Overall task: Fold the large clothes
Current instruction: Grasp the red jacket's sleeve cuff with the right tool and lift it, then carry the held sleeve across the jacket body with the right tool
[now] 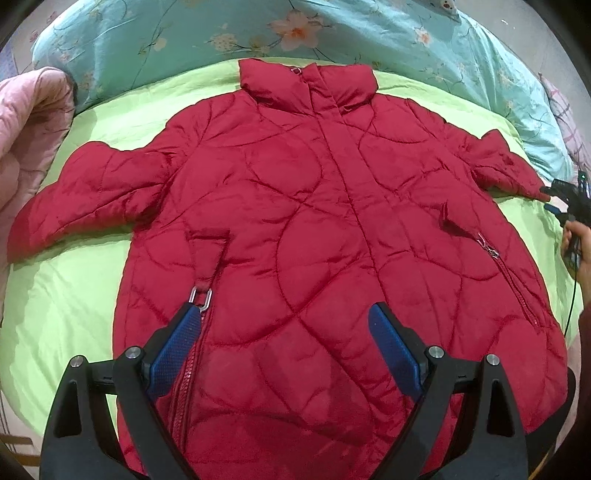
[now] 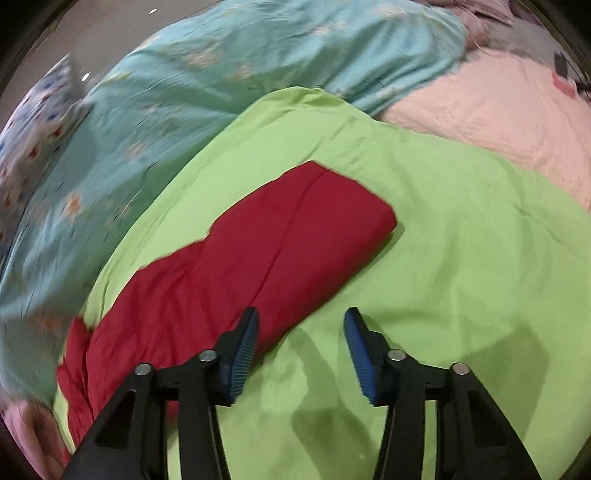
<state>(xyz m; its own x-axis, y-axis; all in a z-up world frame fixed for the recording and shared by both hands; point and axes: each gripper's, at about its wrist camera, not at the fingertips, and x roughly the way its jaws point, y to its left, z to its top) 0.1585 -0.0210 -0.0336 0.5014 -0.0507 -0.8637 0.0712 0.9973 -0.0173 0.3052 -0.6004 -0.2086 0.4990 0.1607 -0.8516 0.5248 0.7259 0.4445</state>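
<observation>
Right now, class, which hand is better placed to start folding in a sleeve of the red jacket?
Right. The right tool hangs open just beside a sleeve; the left tool sits over the jacket's lower body.

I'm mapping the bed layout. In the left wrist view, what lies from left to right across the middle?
Pink quilted blanket → lime-green bedsheet → red quilted puffer jacket → right gripper beside the sleeve cuff.

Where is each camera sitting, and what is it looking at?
Left wrist: on the left claw, looking down over the whole puffy red quilted jacket; a hand shows at the right edge.
Right wrist: on the right claw, open, looking down at the jacket's red sleeve.
Both see the jacket, the light green sheet and the turquoise flowered quilt.
</observation>
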